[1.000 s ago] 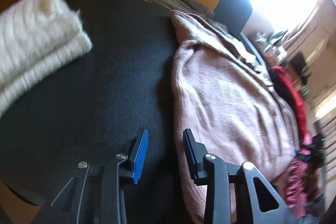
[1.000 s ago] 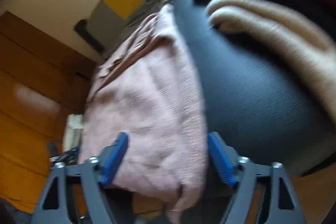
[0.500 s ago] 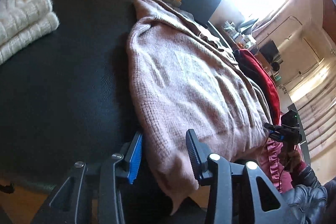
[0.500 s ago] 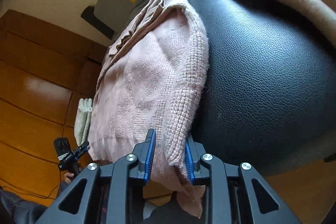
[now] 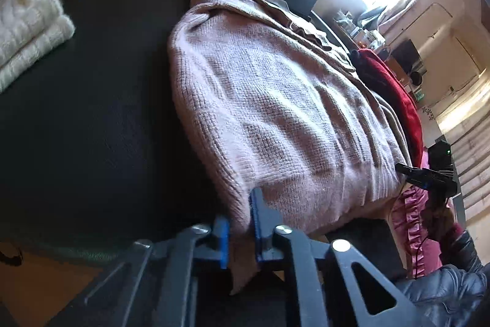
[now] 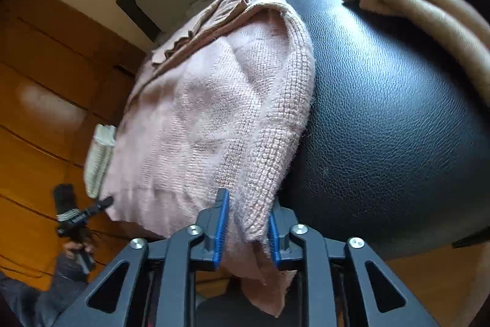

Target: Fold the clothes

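Black leather-look tabletop (image 6: 398, 124) fills my view, with the pink knit sweater (image 5: 275, 112) spread across its middle and its near hem hanging off the edge toward me. My left gripper (image 5: 240, 230) is clamped on one hem corner, my right gripper (image 6: 246, 227) on the other. A folded white knit (image 5: 27, 23) sits off to the left and a folded beige one (image 6: 413, 8) to the right, so I judge those finished; this sweater's lengthwise fold is still to come.

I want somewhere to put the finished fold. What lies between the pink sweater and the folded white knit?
Only bare black leather surface separates the pink sweater from the folded white knit; the left wrist view shows it.
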`<state>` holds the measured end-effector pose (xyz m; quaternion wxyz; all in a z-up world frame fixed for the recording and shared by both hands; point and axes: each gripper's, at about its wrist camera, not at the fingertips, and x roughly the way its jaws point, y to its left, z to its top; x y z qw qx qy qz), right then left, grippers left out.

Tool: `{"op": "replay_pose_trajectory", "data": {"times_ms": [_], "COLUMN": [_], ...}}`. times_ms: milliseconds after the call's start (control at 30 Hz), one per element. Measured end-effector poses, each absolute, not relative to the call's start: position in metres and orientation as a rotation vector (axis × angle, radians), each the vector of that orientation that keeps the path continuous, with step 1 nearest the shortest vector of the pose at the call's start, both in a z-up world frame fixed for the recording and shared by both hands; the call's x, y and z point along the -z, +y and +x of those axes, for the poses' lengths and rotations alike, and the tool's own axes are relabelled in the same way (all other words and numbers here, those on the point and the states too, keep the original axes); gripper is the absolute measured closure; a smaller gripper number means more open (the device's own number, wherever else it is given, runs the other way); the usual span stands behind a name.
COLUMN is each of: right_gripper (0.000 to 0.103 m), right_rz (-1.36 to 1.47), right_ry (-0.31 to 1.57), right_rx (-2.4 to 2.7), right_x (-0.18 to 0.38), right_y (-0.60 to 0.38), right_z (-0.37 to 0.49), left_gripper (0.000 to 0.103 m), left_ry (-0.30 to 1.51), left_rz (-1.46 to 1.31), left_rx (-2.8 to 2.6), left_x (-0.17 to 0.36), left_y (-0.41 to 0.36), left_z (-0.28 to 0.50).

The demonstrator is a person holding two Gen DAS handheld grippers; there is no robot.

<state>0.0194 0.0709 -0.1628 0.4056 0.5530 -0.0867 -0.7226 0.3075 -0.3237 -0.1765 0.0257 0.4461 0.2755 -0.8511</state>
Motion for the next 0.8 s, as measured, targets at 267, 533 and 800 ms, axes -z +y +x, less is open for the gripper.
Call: {"op": "replay_pose_trajectory", "data": {"times_ms": [267,533,800], "right_gripper": [0.07,0.061,0.091], "right_rz": [1.371,1.376,1.375], "right_ry": [0.025,0.093,0.017], "right_rx": [1.831,1.832,1.804], "right_x": [0.155,0.152,0.144], "right_y": [0.055,0.057,0.063], "right_z": [0.027,0.036,0.041], "left_gripper": [0.085,0.084,0.095], "left_ry": [0.891,0.985,1.112], "left_rz": [1.376,1.342,1.301], "left_rx": [2.604,2.566,2.671], "left_x": [0.179,0.18,0.164], "left_y": [-0.325,-0.327,-0.328], "left_z": [0.305,0.306,0.302]}}
